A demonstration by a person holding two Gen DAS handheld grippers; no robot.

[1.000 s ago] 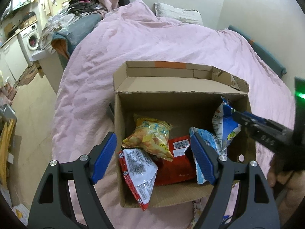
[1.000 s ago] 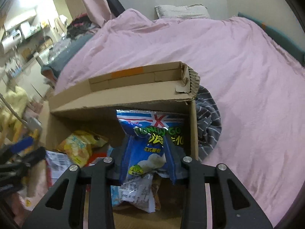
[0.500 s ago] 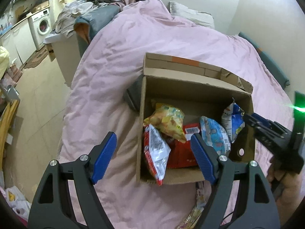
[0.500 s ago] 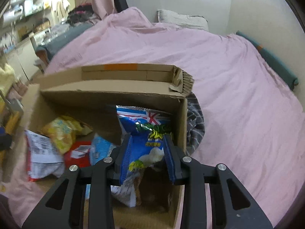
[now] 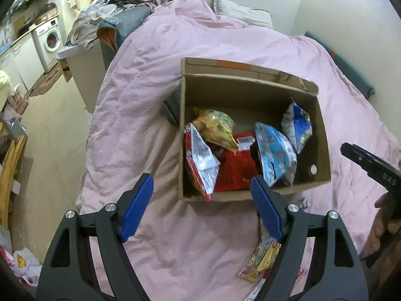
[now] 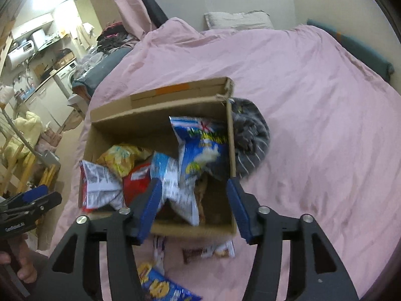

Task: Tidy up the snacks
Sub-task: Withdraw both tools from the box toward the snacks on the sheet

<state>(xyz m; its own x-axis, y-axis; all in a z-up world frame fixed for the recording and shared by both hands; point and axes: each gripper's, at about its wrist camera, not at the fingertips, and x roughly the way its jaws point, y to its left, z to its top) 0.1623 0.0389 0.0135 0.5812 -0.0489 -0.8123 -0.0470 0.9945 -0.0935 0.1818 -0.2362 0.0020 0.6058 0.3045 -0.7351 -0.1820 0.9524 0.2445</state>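
An open cardboard box (image 5: 323, 135) (image 6: 155, 120) sits on the pink bedspread. It holds a yellow bag (image 5: 216, 129), a red-and-white bag (image 5: 201, 160), a red pack (image 5: 235, 170), a light blue bag (image 5: 274, 155) and a blue-and-white chip bag (image 5: 298, 125) (image 6: 200, 148) leaning on the right wall. My left gripper (image 5: 201, 207) is open and empty above the bed in front of the box. My right gripper (image 6: 193, 205) is open and empty over the box's near edge.
Loose snack packs lie on the bed in front of the box: a brown bar (image 6: 208, 252), a blue-yellow bag (image 6: 160, 286), a yellow wrapper (image 5: 263, 260). A grey striped cloth (image 6: 250, 135) lies right of the box. The bed edge and the floor (image 5: 55, 135) are to the left.
My right gripper has opened, let go of the blue-and-white chip bag in the box, and drawn back. My left gripper has also pulled back and up from the box.
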